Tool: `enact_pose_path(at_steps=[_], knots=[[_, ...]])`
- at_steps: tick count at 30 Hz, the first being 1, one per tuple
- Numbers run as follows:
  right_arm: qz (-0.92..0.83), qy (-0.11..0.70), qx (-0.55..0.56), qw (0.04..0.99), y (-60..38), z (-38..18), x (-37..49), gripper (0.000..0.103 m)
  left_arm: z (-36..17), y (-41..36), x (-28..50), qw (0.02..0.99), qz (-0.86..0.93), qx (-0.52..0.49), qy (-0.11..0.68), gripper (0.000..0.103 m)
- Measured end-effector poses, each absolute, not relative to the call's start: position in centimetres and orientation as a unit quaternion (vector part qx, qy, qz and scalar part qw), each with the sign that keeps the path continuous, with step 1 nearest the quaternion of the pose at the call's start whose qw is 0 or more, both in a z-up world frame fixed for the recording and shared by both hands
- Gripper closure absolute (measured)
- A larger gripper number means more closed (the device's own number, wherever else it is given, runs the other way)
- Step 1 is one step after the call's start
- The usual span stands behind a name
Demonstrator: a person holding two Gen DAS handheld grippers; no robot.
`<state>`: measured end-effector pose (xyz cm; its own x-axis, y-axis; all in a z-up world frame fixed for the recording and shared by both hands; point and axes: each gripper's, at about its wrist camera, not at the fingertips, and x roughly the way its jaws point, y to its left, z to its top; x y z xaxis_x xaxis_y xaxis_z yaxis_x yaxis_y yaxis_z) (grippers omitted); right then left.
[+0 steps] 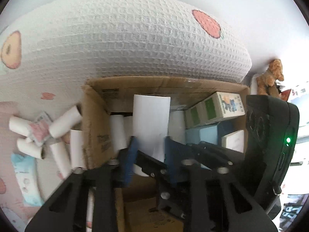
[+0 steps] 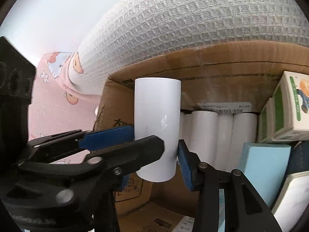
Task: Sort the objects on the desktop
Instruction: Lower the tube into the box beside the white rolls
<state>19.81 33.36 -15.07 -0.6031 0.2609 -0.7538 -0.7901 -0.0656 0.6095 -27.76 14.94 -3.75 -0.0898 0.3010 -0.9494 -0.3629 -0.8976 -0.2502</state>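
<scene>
Both grippers grip one white paper roll (image 1: 151, 121), held upright above an open cardboard box (image 1: 92, 116). My left gripper (image 1: 150, 150) is shut on its lower part, blue pads on both sides. In the right wrist view the same roll (image 2: 157, 119) stands between my right gripper's (image 2: 156, 150) blue pads, and the left gripper's blue finger (image 2: 106, 137) reaches in from the left. Several white rolls (image 2: 212, 135) stand in a row at the box's back. More white rolls (image 1: 61, 123) lie loose outside the box on the left.
Green-and-white cartons (image 1: 214, 110) and light blue boxes (image 2: 264, 166) fill the box's right side. A white waffle-weave pillow (image 1: 135, 38) lies behind the box. A pink printed sheet (image 2: 54, 104) covers the surface. Tissue packs (image 1: 25, 177) lie at left. A plush dog (image 1: 270, 77) sits at right.
</scene>
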Motion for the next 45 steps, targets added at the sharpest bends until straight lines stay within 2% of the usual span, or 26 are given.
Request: enact_pose_path(at_steps=[4, 6, 14, 22, 34, 40, 43, 45], knots=[[0.692, 0.566, -0.243, 0.376, 33.7, -15.5, 19.1, 0.062, -3.7, 15.2, -27.3, 0.244, 0.733, -0.634, 0.032, 0.081], [0.693, 0.562, -0.252, 0.375, 33.1, -15.6, 18.4, 0.062, -4.1, 16.1, -27.2, 0.245, 0.733, -0.634, 0.031, 0.096], [0.679, 0.574, -0.279, 0.364, 32.0, -16.3, 16.2, 0.062, -4.7, 14.2, -28.0, 0.215, 0.747, -0.628, 0.041, 0.097], [0.646, 0.563, -0.338, 0.389, 33.9, -18.3, 15.2, 0.062, -4.9, 12.6, -28.1, 0.232, 0.739, -0.631, 0.021, 0.097], [0.616, 0.574, -0.368, 0.395, 34.1, -20.5, 15.7, 0.062, -4.3, 13.3, -26.7, 0.242, 0.746, -0.616, 0.075, 0.097], [0.614, 0.584, -0.36, 0.39, 33.7, -20.6, 16.7, 0.062, -4.0, 13.7, -26.5, 0.238, 0.747, -0.615, 0.084, 0.092], [0.61, 0.598, -0.344, 0.389, 33.5, -20.6, 17.5, 0.062, -3.7, 13.6, -26.6, 0.235, 0.745, -0.619, 0.082, 0.084], [0.613, 0.6, -0.341, 0.386, 33.2, -20.3, 18.0, 0.062, -3.3, 13.4, -26.7, 0.234, 0.744, -0.622, 0.073, 0.073]])
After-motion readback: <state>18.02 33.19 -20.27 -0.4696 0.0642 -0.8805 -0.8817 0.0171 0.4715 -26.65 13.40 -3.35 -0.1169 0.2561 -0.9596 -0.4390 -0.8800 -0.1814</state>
